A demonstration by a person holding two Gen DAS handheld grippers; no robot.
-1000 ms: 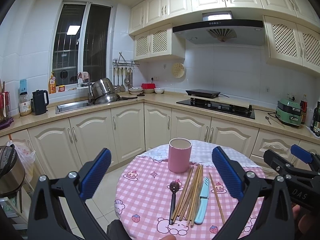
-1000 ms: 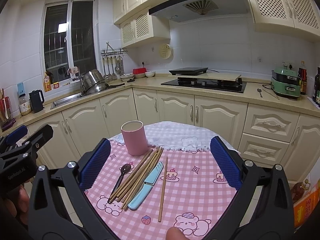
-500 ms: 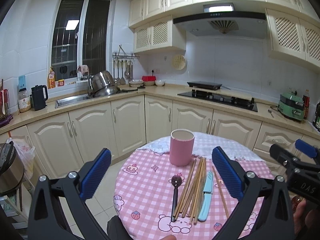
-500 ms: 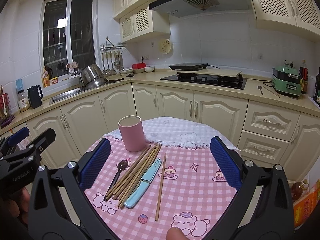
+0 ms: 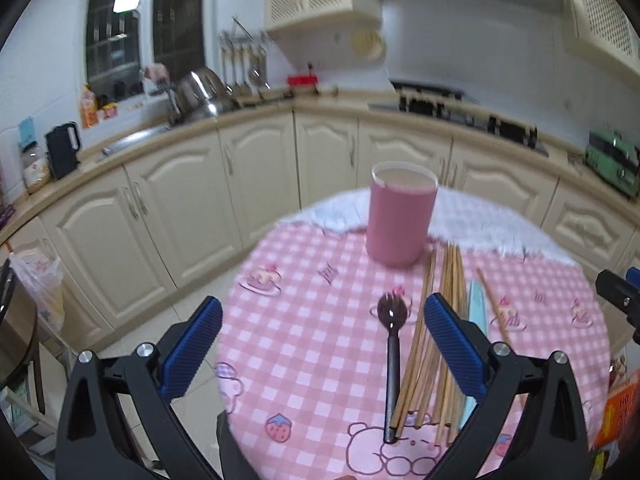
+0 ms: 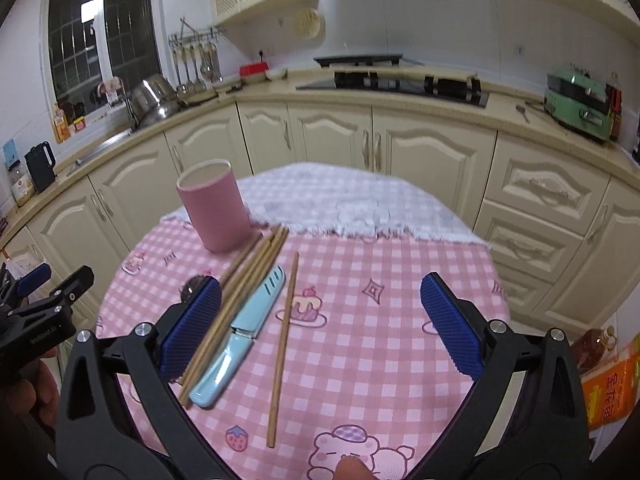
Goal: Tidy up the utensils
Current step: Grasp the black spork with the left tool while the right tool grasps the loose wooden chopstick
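A pink cup [image 5: 401, 216] stands empty at the far side of a round table with a pink checked cloth [image 5: 304, 344]. In front of it lie a dark spoon [image 5: 392, 364], a bundle of wooden chopsticks [image 5: 436, 340], a light blue knife [image 6: 236, 332] and one lone chopstick [image 6: 283, 344]. My left gripper [image 5: 322, 348] is open above the near left of the table, just left of the spoon. My right gripper [image 6: 320, 332] is open above the knife and the lone chopstick. The cup also shows in the right wrist view [image 6: 212, 204].
Cream kitchen cabinets [image 5: 200, 208] and a counter curve behind the table. On it are a sink with a steel pot [image 5: 200, 92], a black kettle [image 5: 62, 152], a hob [image 6: 400, 80] and a green cooker [image 6: 576, 104]. An orange package [image 6: 608, 392] lies low at the right.
Both grippers have moved forward and down toward the table, so the cup and utensils look larger. Both stay open. Nothing on the table has moved.
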